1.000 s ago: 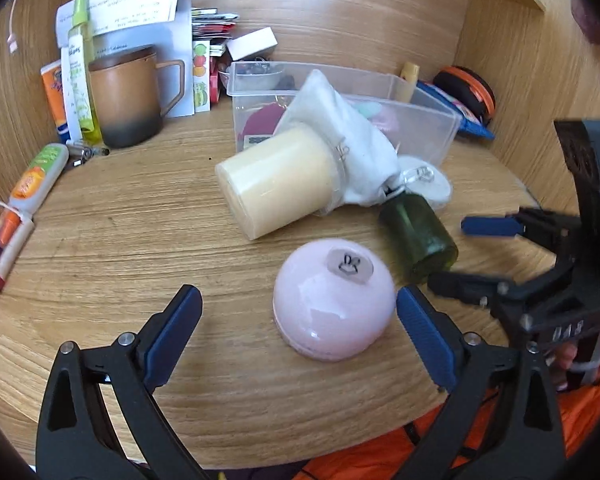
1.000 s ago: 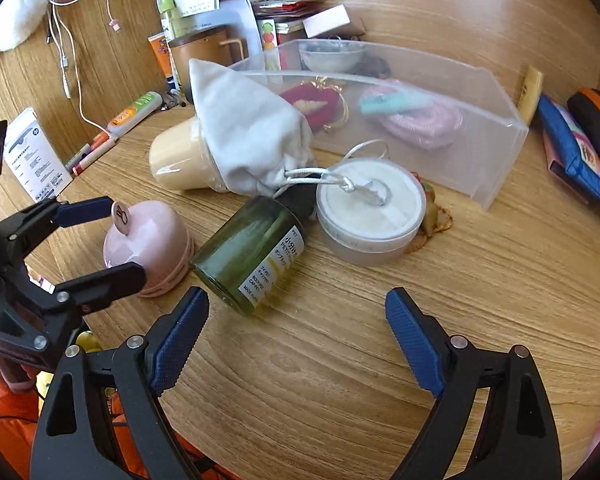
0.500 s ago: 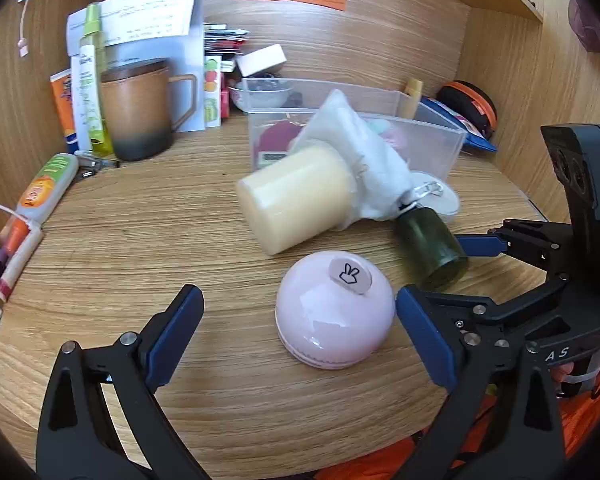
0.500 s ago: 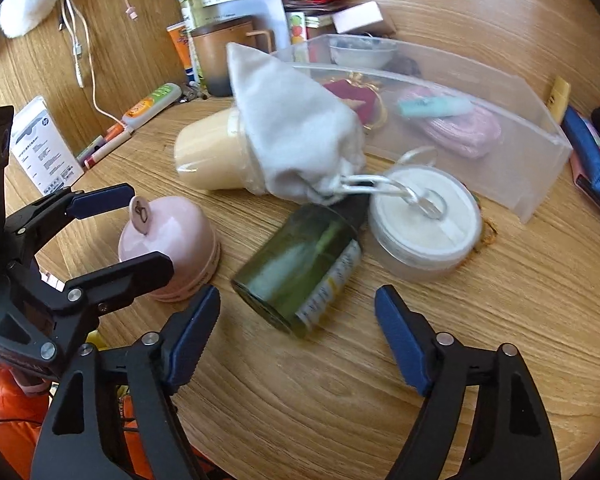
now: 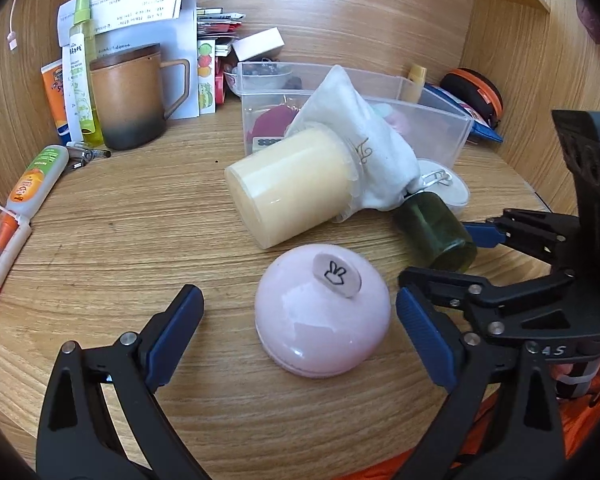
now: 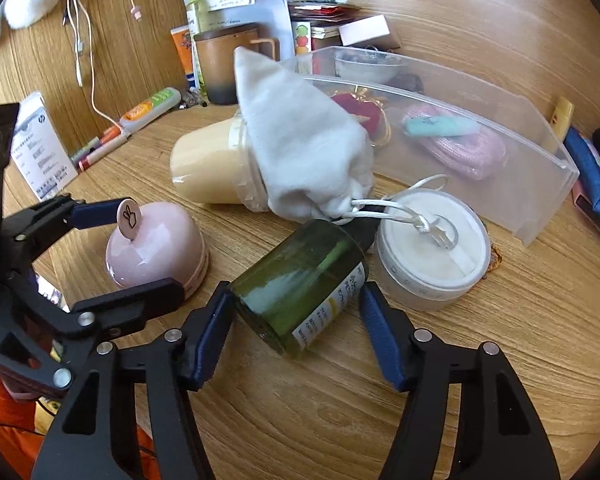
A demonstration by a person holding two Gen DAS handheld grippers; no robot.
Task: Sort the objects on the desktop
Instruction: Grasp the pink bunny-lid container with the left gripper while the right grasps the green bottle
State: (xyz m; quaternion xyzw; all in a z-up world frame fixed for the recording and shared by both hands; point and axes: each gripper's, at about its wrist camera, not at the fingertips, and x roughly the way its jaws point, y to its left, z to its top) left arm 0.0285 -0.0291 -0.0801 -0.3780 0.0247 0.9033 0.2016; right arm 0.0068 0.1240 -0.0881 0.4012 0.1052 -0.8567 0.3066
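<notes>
We judge the sorting to be at an early stage. Both tools are lined up on their targets, yet nothing is lifted. Our left gripper (image 5: 296,322) is spread wide around the pink dome container (image 5: 322,310), one pad on each side with a gap to both. The dome sits on the near part of the wooden desk (image 5: 120,232).

Our right gripper (image 6: 296,324) is also spread, its blue pads flanking the base of the green glass bottle (image 6: 300,284), which lies on its side. The left pad looks very close to the glass. We cannot tell whether it touches.

A clear plastic bin (image 6: 500,160) stands at the far side and already holds a pink coiled cord (image 6: 460,146) and a red item (image 6: 354,110). So some sorting seems done.

Loose items remain on the desk:
- the cream cylinder (image 5: 292,184), lying on its side
- the white drawstring pouch (image 6: 300,148) draped over that cylinder's far end
- the round white jar (image 6: 432,256) just right of the bottle, with the pouch's cord resting on its lid

In our judgement, the next steps are to close on the dome and the bottle and carry them off.
</notes>
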